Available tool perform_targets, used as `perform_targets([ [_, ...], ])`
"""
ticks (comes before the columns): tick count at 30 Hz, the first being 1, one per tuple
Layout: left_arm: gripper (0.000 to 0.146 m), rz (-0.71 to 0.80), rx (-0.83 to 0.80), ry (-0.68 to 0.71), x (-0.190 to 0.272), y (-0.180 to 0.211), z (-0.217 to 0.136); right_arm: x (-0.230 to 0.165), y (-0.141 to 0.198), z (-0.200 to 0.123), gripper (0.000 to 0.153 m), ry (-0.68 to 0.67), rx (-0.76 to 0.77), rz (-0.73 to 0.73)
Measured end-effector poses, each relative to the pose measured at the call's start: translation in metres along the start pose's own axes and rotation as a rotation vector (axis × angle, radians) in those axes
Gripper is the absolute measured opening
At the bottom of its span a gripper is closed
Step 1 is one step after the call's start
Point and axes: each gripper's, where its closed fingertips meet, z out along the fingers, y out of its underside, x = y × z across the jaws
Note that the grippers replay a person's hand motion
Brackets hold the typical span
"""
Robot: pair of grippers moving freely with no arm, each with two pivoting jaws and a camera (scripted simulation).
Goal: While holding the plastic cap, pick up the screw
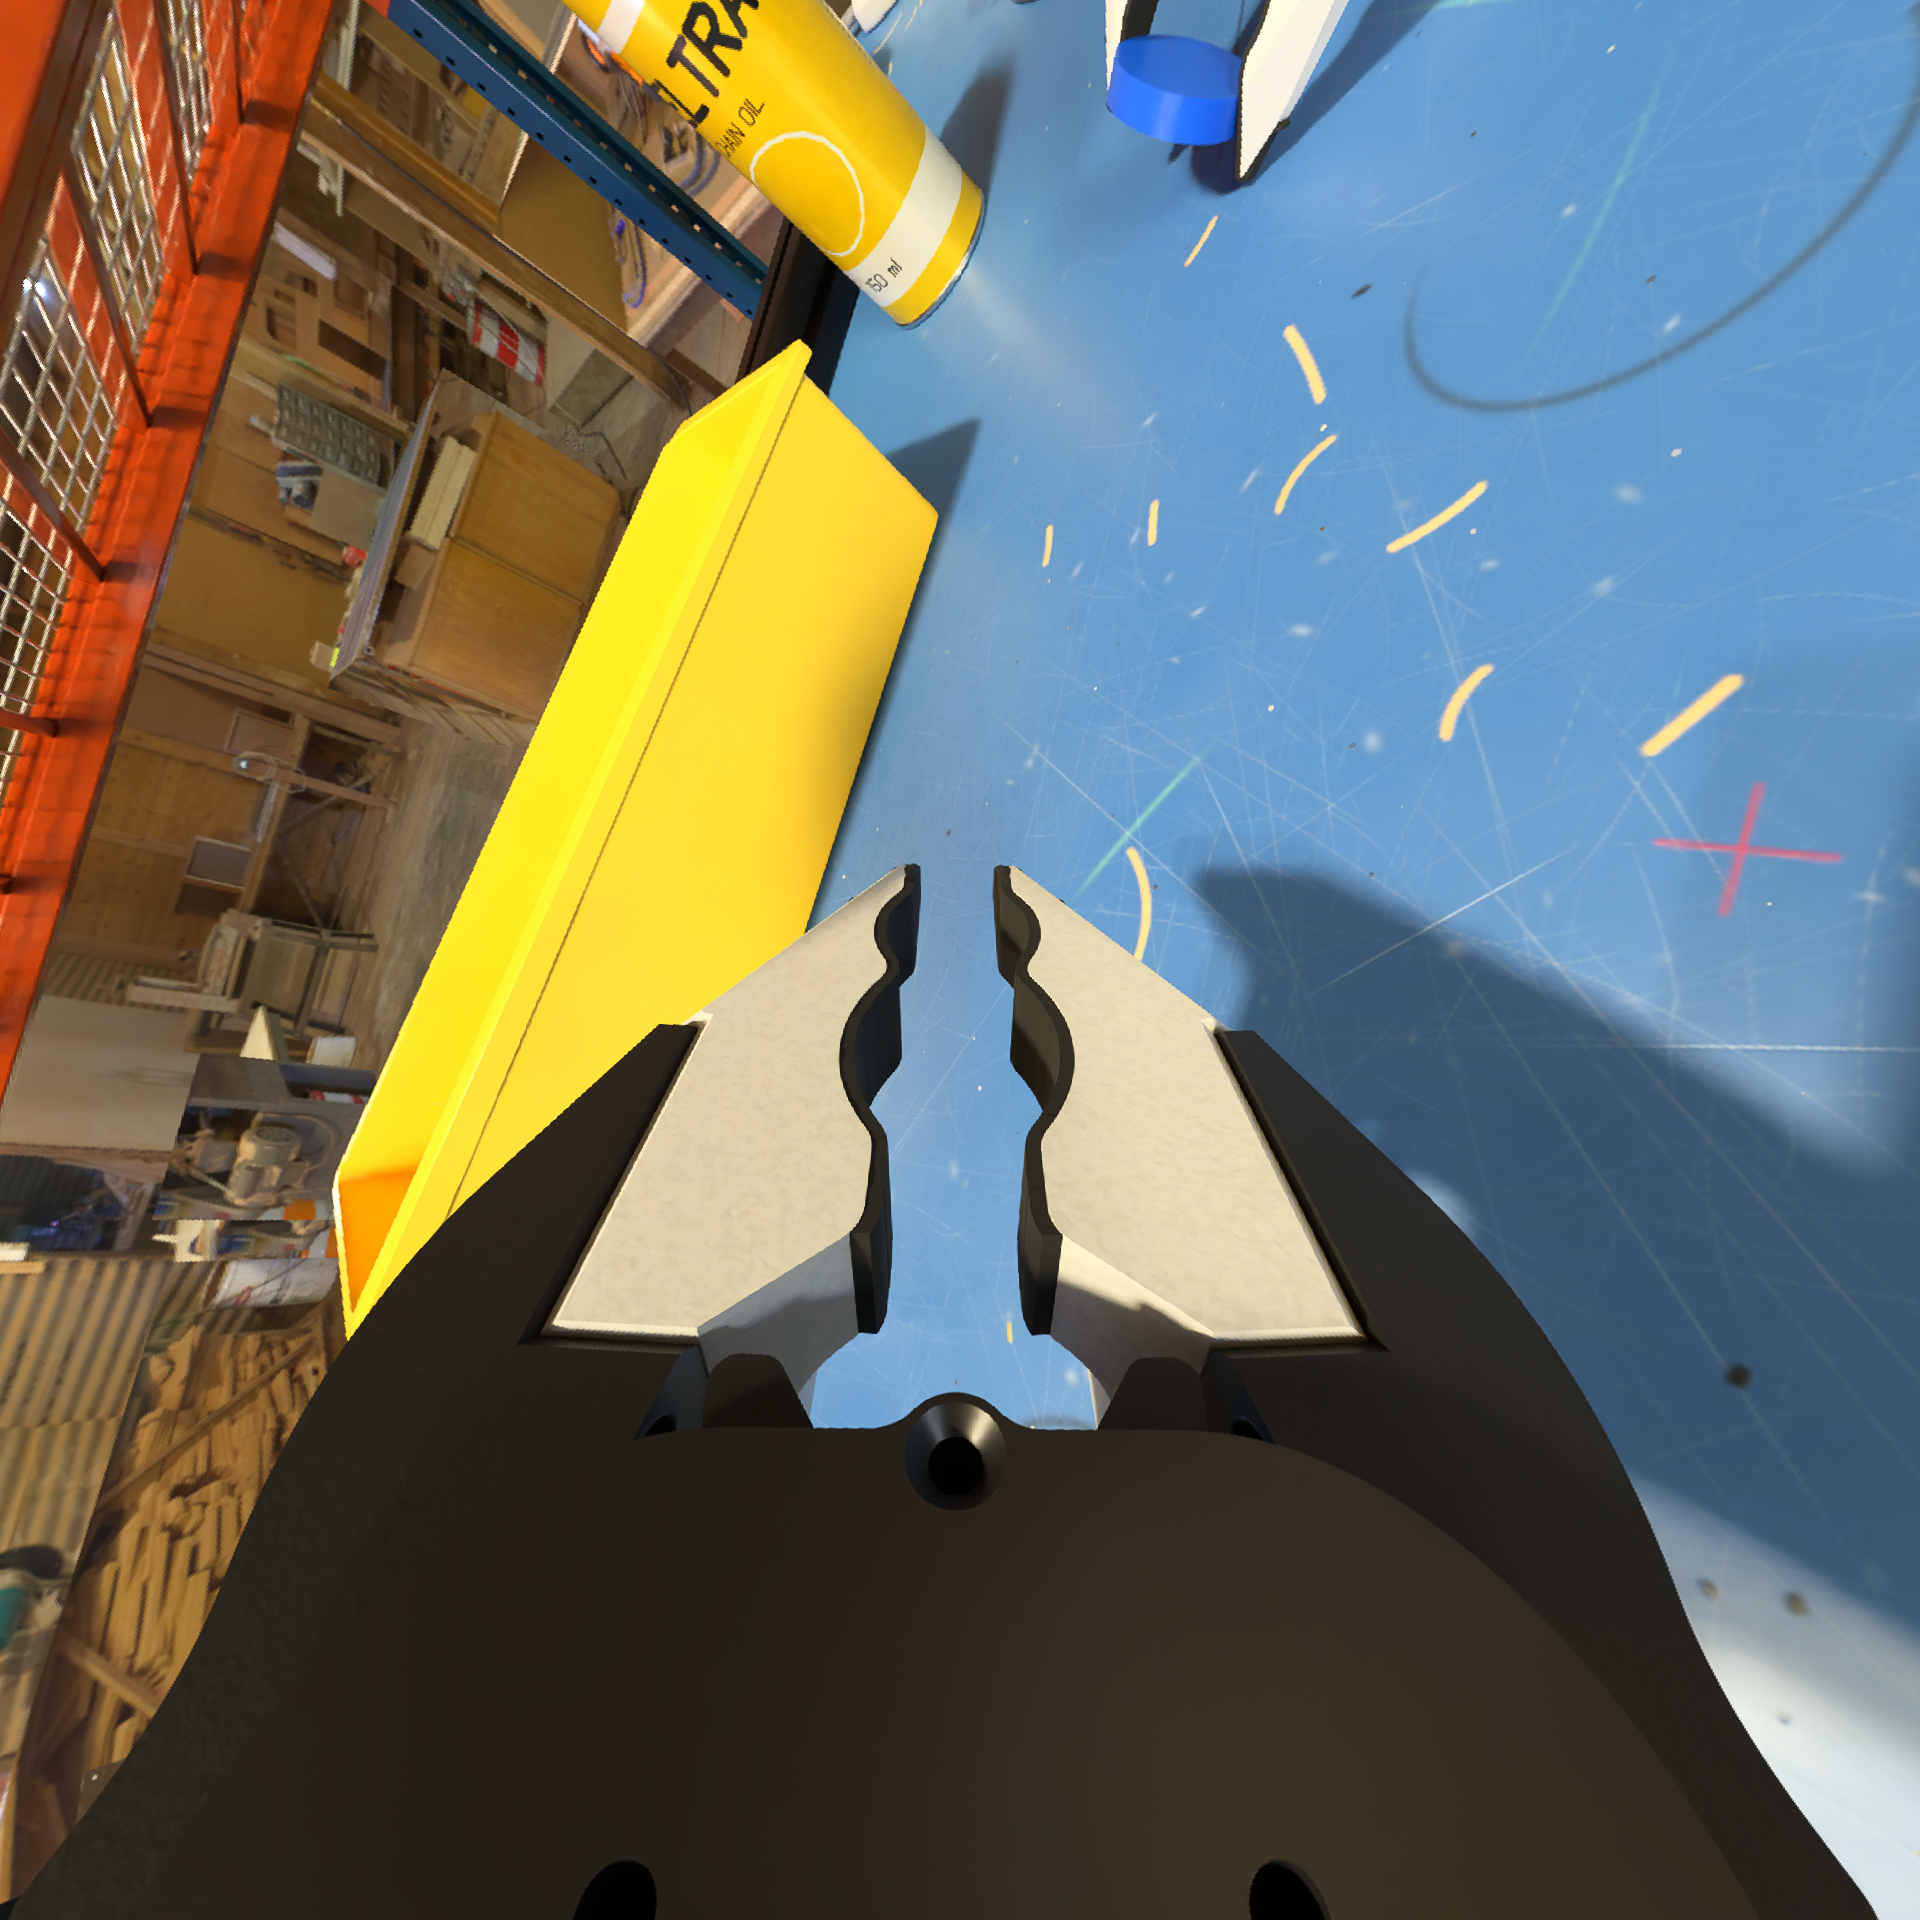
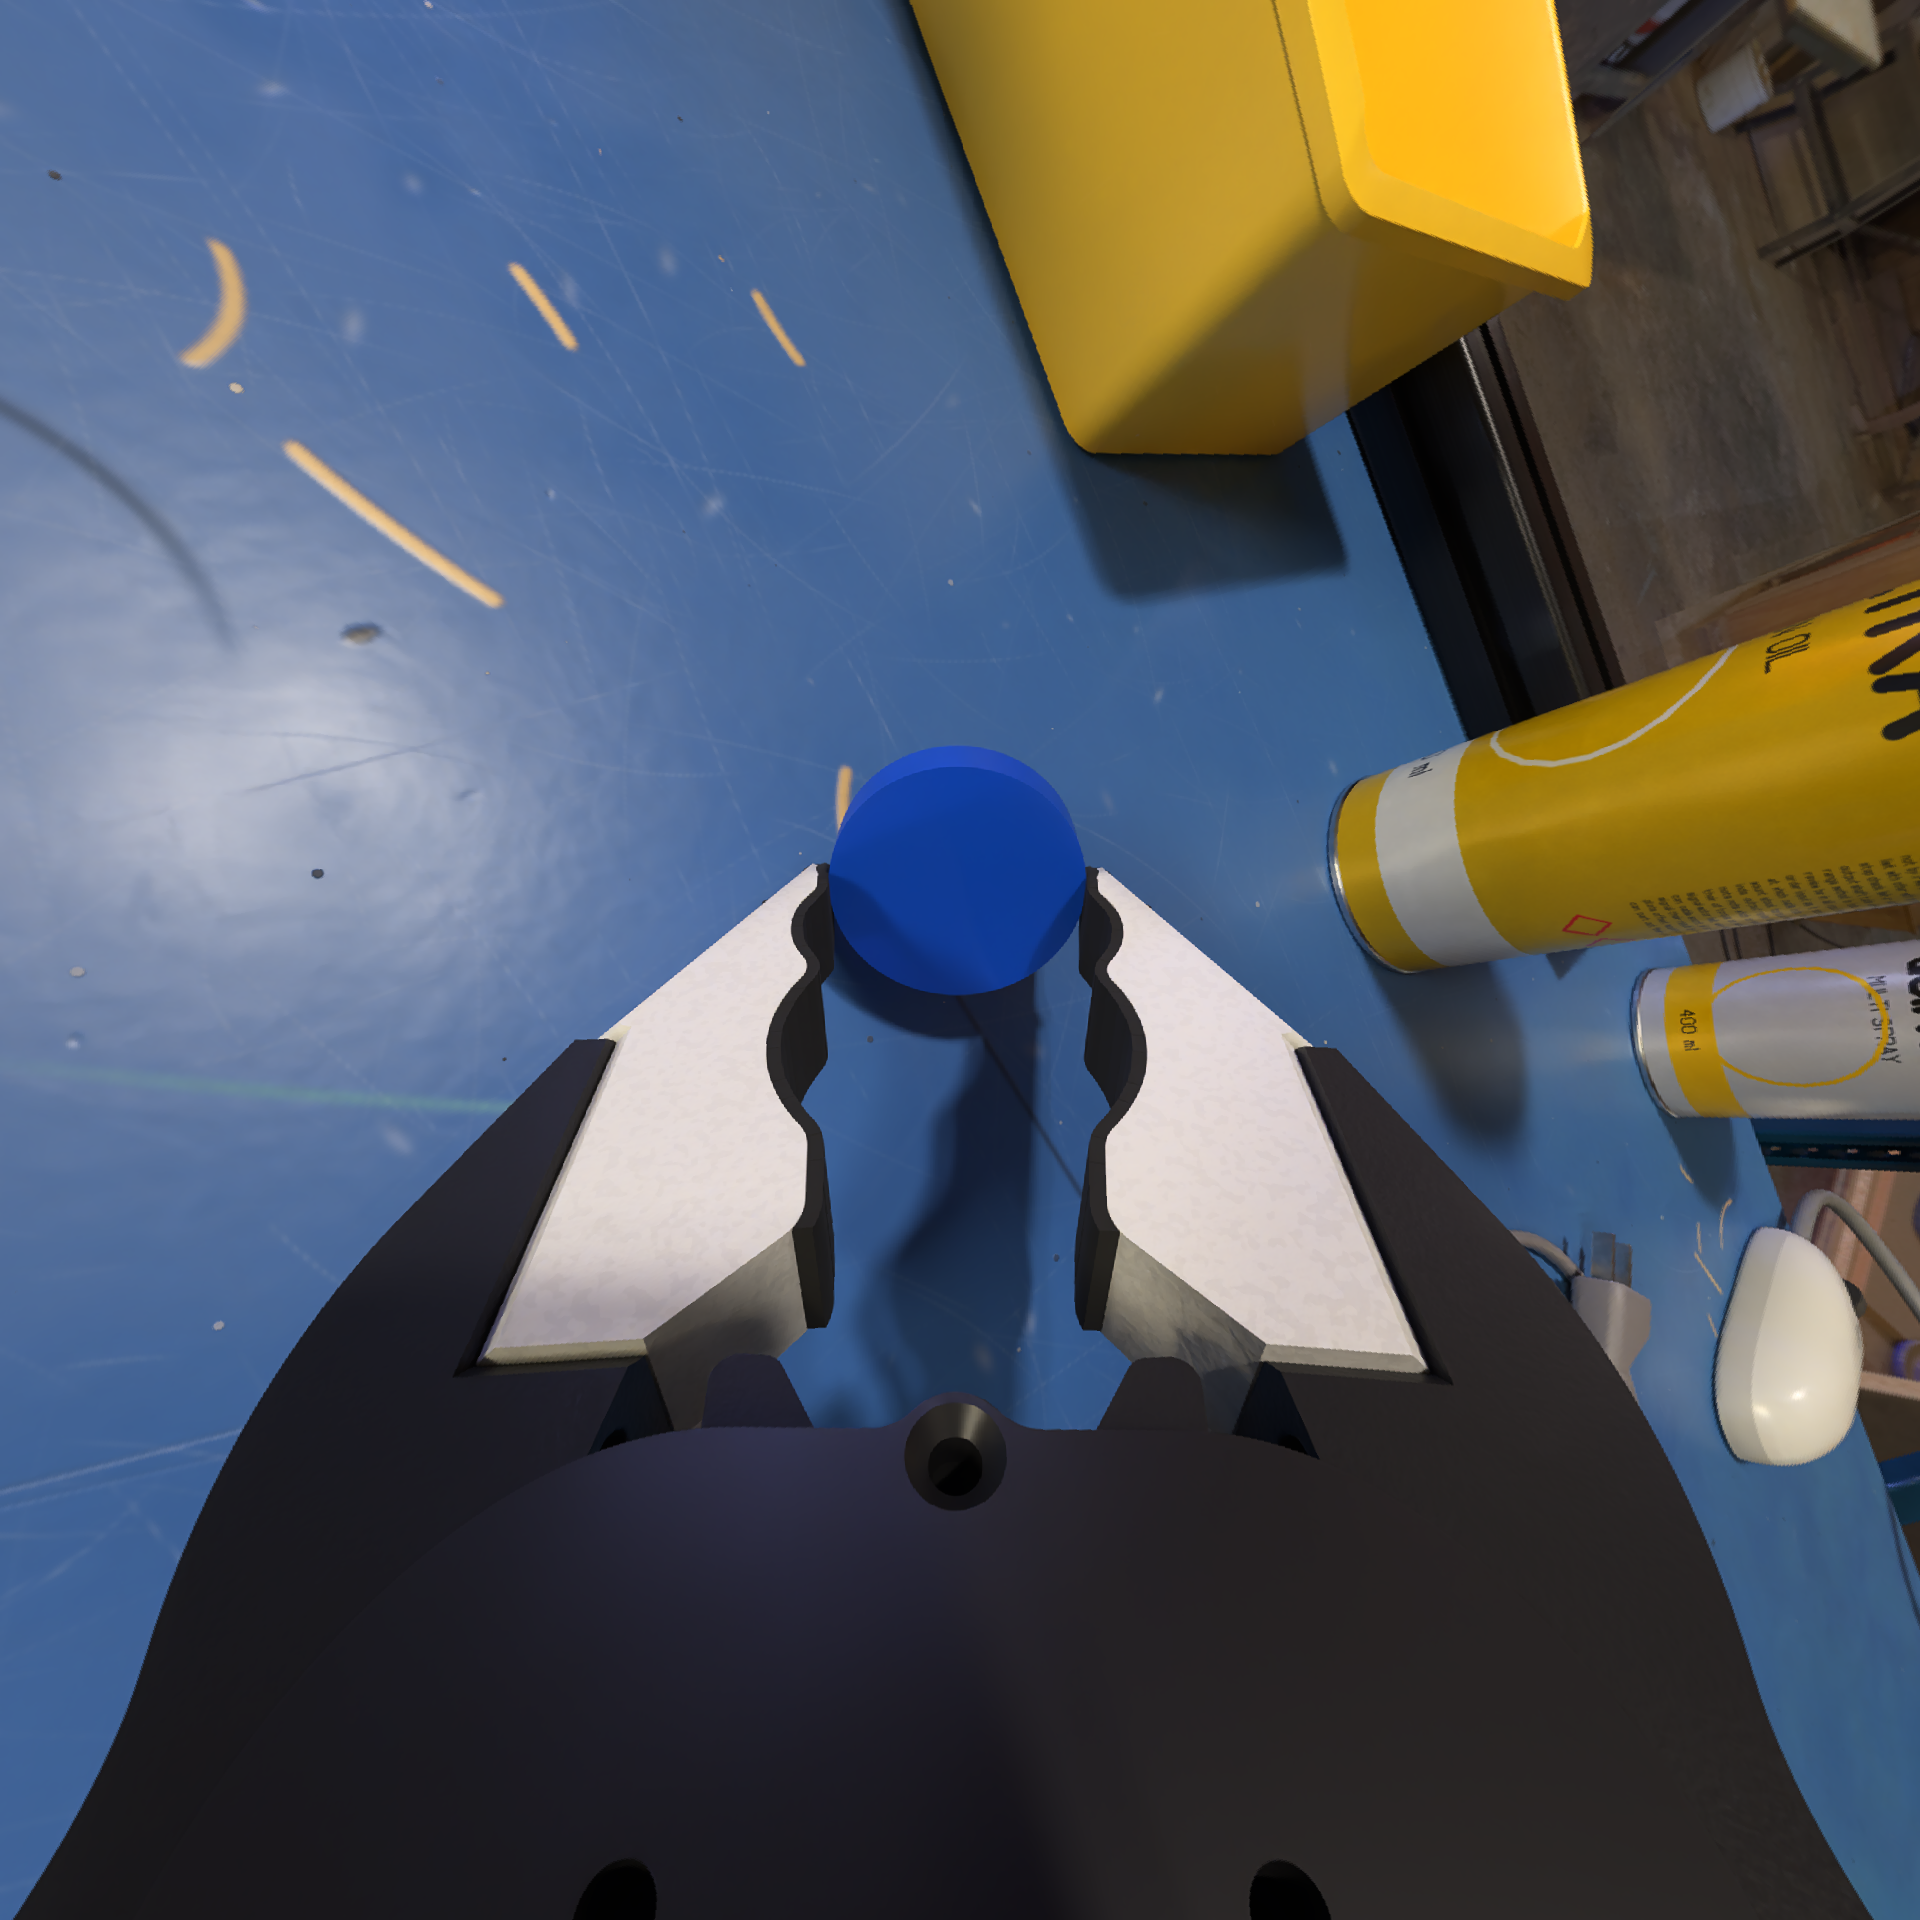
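Trouble in the left wrist view starts with the screw: you cannot find it anywhere. Your left gripper [image 1: 956, 883] hangs empty, jaws narrowly parted over the blue bench [image 1: 1455, 644]. A yellow bin [image 1: 727, 727] crowds it at 10 o'clock, and an oil can [image 1: 831, 156] lies at 12. Swing wide while searching and you could clip either.

Right wrist view: your right gripper [image 2: 956, 883] pinches the blue plastic cap [image 2: 954, 873] only at its fingertips, so a jolt may spill it. Two spray cans [image 2: 1621, 821] lie at 3 o'clock, and a white mouse-like object [image 2: 1787, 1351] at 4.
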Motion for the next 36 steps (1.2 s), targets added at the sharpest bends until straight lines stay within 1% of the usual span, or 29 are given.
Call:
perform_targets([
  [18,0.014,0.013,0.029,0.0,0.001,-0.01,-0.007,0.001,0.002,-0.001,0.047,0.003,0.001,0.015],
  [36,0.014,0.005,0.077,0.015,0.003,-0.021,-0.016,0.008,0.008,-0.001,0.047,0.046,-0.02,0.025],
])
